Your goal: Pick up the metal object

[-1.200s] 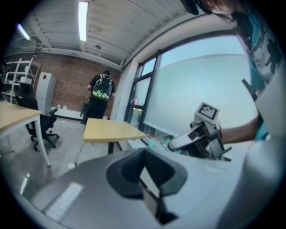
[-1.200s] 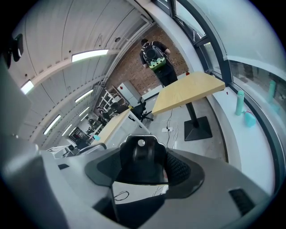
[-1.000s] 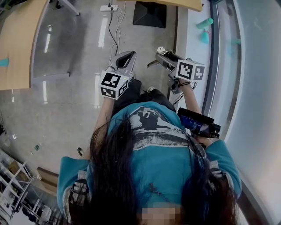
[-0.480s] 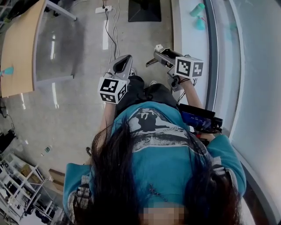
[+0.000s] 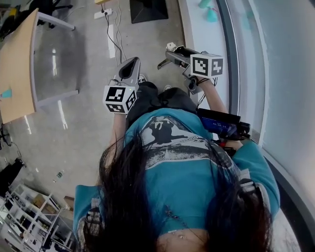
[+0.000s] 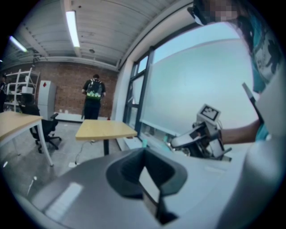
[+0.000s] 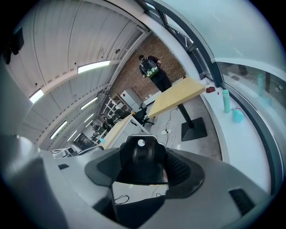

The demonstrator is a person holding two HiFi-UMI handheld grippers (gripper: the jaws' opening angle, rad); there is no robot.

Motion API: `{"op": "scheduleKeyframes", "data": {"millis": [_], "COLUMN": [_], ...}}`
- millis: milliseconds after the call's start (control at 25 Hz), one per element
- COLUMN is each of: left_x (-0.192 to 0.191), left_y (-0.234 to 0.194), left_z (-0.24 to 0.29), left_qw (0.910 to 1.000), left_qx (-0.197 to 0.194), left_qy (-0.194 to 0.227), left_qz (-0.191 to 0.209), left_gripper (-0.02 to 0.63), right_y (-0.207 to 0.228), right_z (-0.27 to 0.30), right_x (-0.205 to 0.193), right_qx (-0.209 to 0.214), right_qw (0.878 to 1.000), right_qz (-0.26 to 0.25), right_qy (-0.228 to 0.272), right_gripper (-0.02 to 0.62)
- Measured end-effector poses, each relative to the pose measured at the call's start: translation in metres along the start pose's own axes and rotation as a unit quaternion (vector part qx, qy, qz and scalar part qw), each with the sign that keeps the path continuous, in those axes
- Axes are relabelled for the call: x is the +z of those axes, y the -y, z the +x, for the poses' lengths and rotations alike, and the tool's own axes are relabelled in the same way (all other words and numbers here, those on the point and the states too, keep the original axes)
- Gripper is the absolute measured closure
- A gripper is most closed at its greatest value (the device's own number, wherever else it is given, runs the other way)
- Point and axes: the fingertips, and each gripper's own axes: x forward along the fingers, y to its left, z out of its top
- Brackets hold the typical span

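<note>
No metal object shows in any view. Both grippers are held in the air in front of the person's chest, above the grey floor. In the head view my left gripper [image 5: 129, 69] points away from the body, its jaws together with nothing between them. My right gripper [image 5: 169, 54] sits higher and to the right, angled left, its jaws also together and empty. The left gripper view looks along its closed jaws [image 6: 149, 188] into the room and catches the right gripper [image 6: 196, 136] beside it. The right gripper view shows its dark jaws [image 7: 140, 156] closed, with floor and tables beyond.
A wooden table [image 5: 17, 74] stands at the left and a black base plate [image 5: 147, 9] and power strip [image 5: 103, 13] at the top. A white window ledge [image 5: 197, 29] with teal bottles [image 5: 209, 12] runs along the right. A person with a backpack [image 6: 94, 96] stands far off.
The head view has swung, so the floor and table have slid across the frame. Both grippers have drifted slightly up and left in view; their jaws stay together.
</note>
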Motion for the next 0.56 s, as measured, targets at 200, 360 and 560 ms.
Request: {"op": "scheduleKeyframes", "data": {"millis": [200, 360, 560], "left_x": [-0.0023, -0.0020, -0.0022], "left_y": [-0.0014, -0.0035, -0.0039], "left_z": [0.0000, -0.0023, -0.0033], "left_qw": [1.0000, 1.0000, 1.0000], "left_qx": [0.003, 0.005, 0.007], "left_qy": [0.002, 0.003, 0.002], "left_qz": [-0.002, -0.003, -0.003], "left_gripper": [0.603, 0.603, 0.603], "right_y": [0.0015, -0.0002, -0.0011], "right_z": [-0.0005, 0.0006, 0.0009], "right_x": [-0.0012, -0.0009, -0.0012], "right_qx": [-0.002, -0.001, 0.001], "right_qw": [1.000, 1.000, 1.000], "right_qz": [-0.001, -0.004, -0.003], "right_qy": [0.000, -0.002, -0.002], "right_gripper": [0.296, 0.296, 0.296]}}
